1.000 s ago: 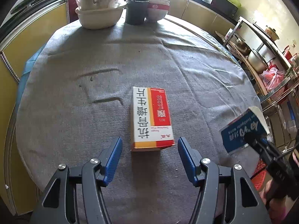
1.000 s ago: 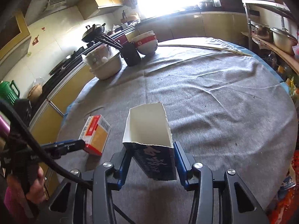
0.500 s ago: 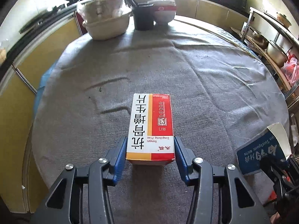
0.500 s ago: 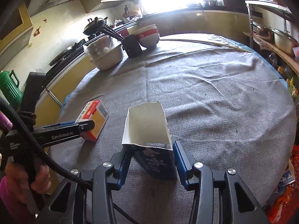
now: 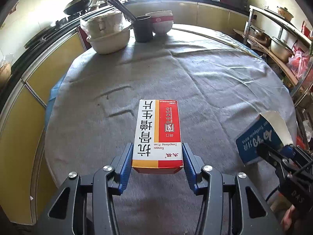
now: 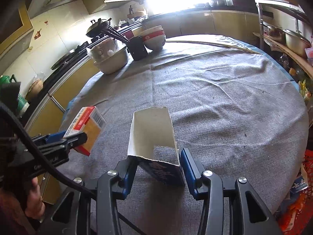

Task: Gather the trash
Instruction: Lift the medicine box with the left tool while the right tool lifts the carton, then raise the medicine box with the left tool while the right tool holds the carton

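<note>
My left gripper [image 5: 157,163] is shut on a red, white and yellow medicine box [image 5: 158,135] and holds it lifted above the grey cloth of the round table [image 5: 215,90]. The box also shows in the right wrist view [image 6: 86,129], raised at the left. My right gripper [image 6: 158,169] is shut on a torn blue and white carton [image 6: 154,137], open end facing away. That carton shows in the left wrist view [image 5: 262,139] at the right, off the table's near edge.
At the table's far edge stand a cream basin with bagged dishes [image 5: 108,33], a dark cup with chopsticks [image 5: 142,28] and stacked red-rimmed bowls [image 5: 161,22]. Yellow cabinets [image 5: 29,90] run along the left. Shelves with pots [image 5: 279,47] and red bags are at the right.
My left gripper moved in around the medicine box, shut on it and lifted it off the cloth. My right gripper kept hold of the carton and barely moved.
</note>
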`<action>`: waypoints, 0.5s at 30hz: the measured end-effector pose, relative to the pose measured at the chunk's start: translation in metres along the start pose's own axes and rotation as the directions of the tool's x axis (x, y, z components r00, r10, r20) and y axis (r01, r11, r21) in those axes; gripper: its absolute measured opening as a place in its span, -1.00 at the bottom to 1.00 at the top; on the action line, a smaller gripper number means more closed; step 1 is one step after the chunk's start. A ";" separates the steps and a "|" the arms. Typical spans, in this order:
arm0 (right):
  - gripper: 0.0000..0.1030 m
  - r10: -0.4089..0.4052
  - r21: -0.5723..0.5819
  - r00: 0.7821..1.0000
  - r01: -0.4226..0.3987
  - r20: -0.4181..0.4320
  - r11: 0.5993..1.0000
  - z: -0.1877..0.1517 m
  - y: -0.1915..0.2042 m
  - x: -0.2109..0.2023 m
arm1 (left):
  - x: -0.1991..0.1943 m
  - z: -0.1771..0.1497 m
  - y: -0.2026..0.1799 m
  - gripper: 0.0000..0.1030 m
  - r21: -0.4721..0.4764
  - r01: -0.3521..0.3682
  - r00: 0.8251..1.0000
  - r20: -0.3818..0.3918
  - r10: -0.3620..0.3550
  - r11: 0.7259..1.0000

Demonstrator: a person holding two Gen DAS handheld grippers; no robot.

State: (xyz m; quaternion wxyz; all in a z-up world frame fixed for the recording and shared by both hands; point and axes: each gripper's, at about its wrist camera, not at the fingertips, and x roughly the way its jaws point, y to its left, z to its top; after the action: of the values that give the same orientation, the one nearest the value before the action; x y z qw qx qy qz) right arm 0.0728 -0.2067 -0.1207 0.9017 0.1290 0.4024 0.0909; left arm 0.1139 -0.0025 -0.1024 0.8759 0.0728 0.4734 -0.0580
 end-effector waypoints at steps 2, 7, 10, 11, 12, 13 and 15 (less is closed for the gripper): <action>-0.08 -0.007 -0.010 1.000 0.007 0.008 1.000 -0.002 0.001 -0.006 | -0.003 -0.004 -0.001 -0.03 0.002 0.007 1.000 -0.002 -0.007 1.000; -0.07 -0.029 -0.039 1.000 0.030 0.007 0.999 -0.008 0.003 -0.011 | -0.003 -0.014 -0.006 -0.02 -0.008 0.053 0.998 -0.032 -0.053 0.999; -0.06 -0.041 -0.035 0.999 0.040 -0.020 0.999 -0.012 0.001 -0.005 | 0.007 -0.021 -0.013 -0.02 -0.004 0.073 0.995 -0.069 -0.073 0.997; -0.06 -0.038 -0.027 0.999 0.038 -0.033 0.999 -0.013 0.000 -0.004 | 0.010 -0.023 -0.013 -0.02 -0.002 0.076 0.994 -0.077 -0.076 0.997; -0.05 -0.035 -0.016 0.999 0.034 -0.040 0.999 -0.014 -0.001 -0.003 | 0.014 -0.025 -0.015 -0.01 0.003 0.080 0.993 -0.088 -0.080 0.997; 0.00 -0.033 -0.012 0.998 0.033 -0.044 0.999 -0.013 -0.002 -0.003 | 0.016 -0.026 -0.015 -0.01 0.006 0.082 0.992 -0.092 -0.081 0.997; 0.14 -0.032 -0.001 0.998 0.032 -0.047 1.000 -0.012 -0.003 -0.004 | 0.017 -0.027 -0.016 -0.01 0.007 0.082 0.993 -0.090 -0.081 0.997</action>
State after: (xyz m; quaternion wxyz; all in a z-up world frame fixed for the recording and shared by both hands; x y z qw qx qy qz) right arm 0.0616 -0.2087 -0.1267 0.8933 0.1203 0.4257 0.0798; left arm 0.0983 -0.0142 -0.1319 0.8503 0.0607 0.5145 -0.0928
